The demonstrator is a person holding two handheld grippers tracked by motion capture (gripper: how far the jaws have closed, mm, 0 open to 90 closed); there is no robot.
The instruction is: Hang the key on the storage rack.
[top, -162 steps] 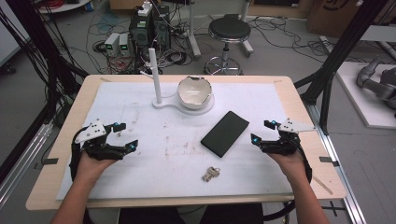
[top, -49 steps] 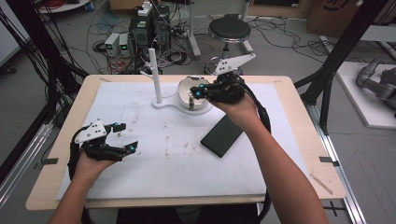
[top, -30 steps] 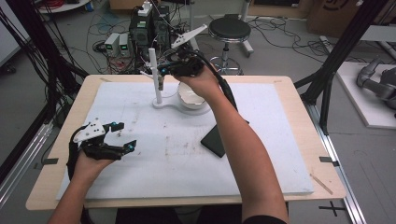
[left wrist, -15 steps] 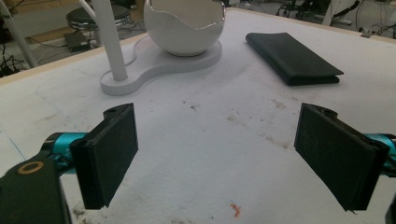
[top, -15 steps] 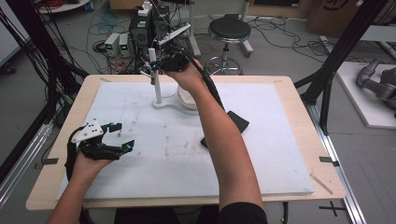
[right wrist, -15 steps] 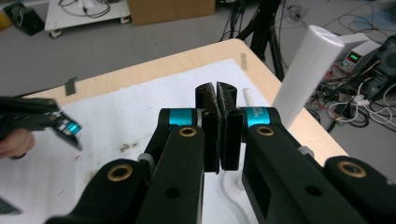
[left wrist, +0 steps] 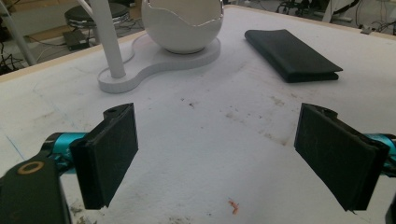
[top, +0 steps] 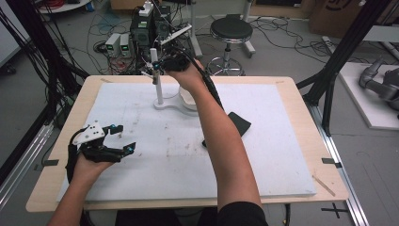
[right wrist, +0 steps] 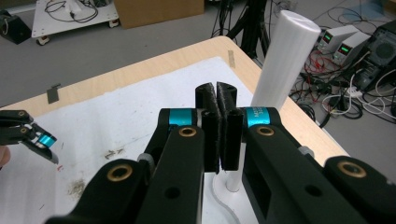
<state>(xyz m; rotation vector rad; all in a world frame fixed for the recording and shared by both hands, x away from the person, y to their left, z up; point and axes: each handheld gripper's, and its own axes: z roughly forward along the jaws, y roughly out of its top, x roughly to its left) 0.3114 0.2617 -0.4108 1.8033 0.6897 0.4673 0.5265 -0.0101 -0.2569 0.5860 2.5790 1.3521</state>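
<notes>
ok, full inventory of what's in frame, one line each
stand with post: 1, white, far middle of mat
egg-shaped bowl: 1, white, on the stand's base
wallet: 1, black, flat on mat, right of the stand
mat: 1, white, covers the table
table: 1, light wood
stool: 1, black, behind the table
left gripper: 1, black, open, near left of mat
right gripper: 1, black, shut, by the post's top

The high view looks forward and down over the worktop (top: 282, 141). Both claw views sit low and close, sharing the white post (left wrist: 108, 42) (right wrist: 280, 60).
</notes>
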